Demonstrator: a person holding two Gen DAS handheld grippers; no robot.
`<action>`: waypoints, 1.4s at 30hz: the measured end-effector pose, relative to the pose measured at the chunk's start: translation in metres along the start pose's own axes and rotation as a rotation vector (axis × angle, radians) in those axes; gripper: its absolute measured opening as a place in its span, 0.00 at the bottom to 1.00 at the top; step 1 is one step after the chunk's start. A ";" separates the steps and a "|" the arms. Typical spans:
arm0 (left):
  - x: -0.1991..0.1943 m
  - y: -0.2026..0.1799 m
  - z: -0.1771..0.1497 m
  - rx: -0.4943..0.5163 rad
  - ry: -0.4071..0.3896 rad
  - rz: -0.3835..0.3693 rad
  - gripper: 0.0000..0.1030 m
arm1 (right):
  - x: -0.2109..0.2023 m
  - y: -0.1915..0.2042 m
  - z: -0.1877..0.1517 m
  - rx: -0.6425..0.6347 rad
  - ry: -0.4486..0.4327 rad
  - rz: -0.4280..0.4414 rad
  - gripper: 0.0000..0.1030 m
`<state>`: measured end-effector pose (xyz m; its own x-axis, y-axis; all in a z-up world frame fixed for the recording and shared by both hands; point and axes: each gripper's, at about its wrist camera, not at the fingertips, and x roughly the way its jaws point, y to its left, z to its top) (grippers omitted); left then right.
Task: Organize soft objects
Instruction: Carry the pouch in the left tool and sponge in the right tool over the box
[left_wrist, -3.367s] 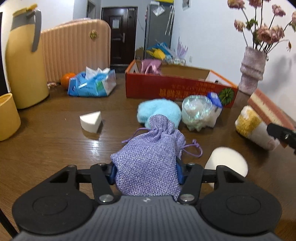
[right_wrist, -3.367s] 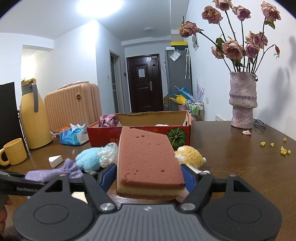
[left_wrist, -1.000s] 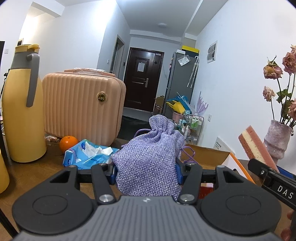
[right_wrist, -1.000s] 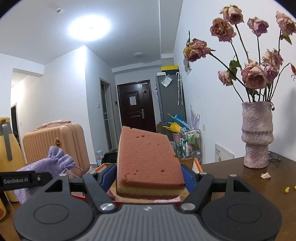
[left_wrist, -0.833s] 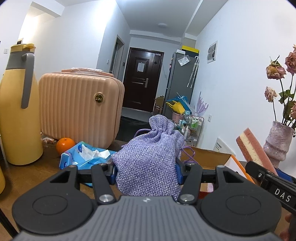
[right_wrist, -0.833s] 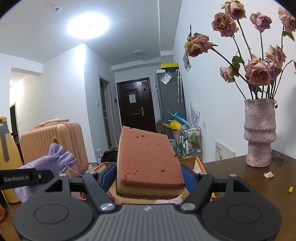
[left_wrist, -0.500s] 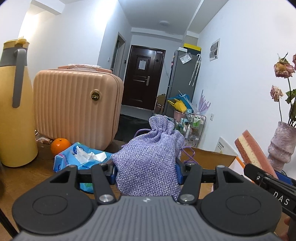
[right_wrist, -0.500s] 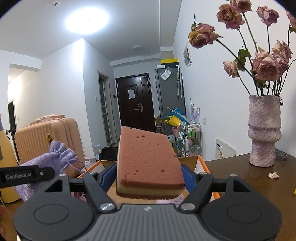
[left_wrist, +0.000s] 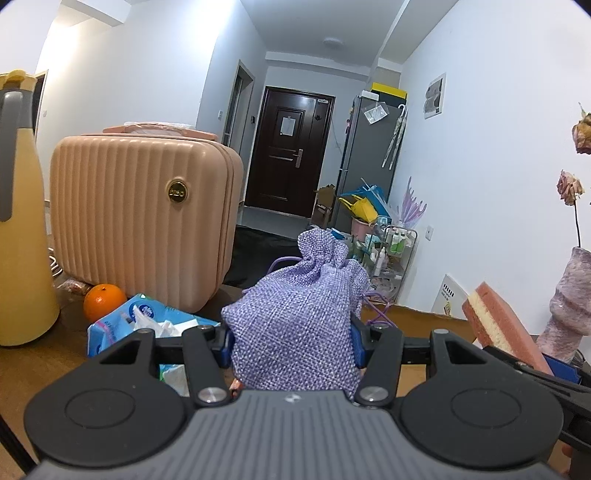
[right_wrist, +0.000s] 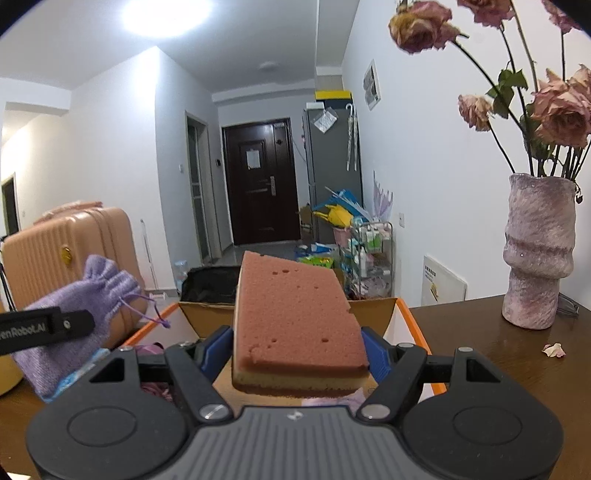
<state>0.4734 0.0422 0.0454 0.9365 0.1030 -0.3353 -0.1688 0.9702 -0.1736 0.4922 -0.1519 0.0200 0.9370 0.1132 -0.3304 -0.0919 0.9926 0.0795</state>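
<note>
- The left tongs (left_wrist: 291, 349) are closed on a lavender drawstring pouch (left_wrist: 295, 317), held in the air beside the cardboard box (right_wrist: 413, 328). The right tongs (right_wrist: 299, 350) are closed on a pink-and-yellow sponge (right_wrist: 295, 325), held over the box's open top.
- Risk: both loads head for the same box, and the two tongs sit near each other. In my judgement they could knock together over the opening, or one item could catch the box rim and land on the counter (right_wrist: 498, 354).
- Risk: the pouch is limp and gripped low, with its cord (right_wrist: 147, 306) dangling loose. The cord might snag on the box edge or on the other tongs.
- Risk: the sponge is squeezed at its sides. Let go too high, it may bounce out.
- Compared with 3.4 s ago: both tongs were then low over the counter among the scattered soft things. Now they are lifted and carried forward, with the box just beneath the sponge, and the pink suitcase (left_wrist: 140, 221) fills more of the left view. Both grips are unchanged.
</note>
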 end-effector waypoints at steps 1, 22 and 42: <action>0.003 -0.001 0.000 0.002 0.001 0.001 0.54 | 0.004 0.000 0.001 -0.001 0.011 -0.003 0.71; 0.060 -0.022 -0.009 0.116 0.071 0.035 0.54 | 0.057 0.013 -0.014 -0.066 0.140 -0.045 0.71; 0.077 -0.031 -0.029 0.188 0.070 0.056 0.55 | 0.063 0.027 -0.029 -0.143 0.159 -0.075 0.71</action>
<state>0.5421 0.0135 -0.0018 0.9024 0.1489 -0.4043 -0.1535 0.9879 0.0213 0.5394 -0.1168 -0.0258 0.8791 0.0336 -0.4754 -0.0816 0.9934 -0.0809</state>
